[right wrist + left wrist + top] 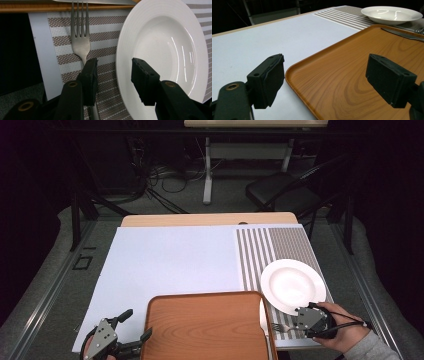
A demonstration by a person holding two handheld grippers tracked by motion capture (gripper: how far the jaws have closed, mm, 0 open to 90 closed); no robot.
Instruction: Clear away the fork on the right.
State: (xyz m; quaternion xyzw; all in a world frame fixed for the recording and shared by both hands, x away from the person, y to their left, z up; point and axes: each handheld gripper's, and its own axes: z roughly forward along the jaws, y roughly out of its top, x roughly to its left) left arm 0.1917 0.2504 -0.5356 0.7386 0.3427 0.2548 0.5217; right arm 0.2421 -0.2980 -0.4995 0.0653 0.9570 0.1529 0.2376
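Observation:
A wooden tray (205, 325) lies at the table's near edge. My left gripper (137, 323) is open at the tray's near left corner, and in the left gripper view its jaws (324, 72) stand wide on either side of the tray's rim (294, 68) without touching it. A white deep plate (292, 285) sits on a striped placemat (280, 245). A fork (80, 37) lies on the mat beside the plate (162, 50). My right gripper (113, 67) is open low over them, one jaw above the fork's handle and the other over the plate's rim.
A knife (402, 34) lies by the tray's right edge, near the plate (392, 13). A white sheet (170, 260) covers the table's left and middle. A dark chair (285, 190) and cables are on the floor beyond the table.

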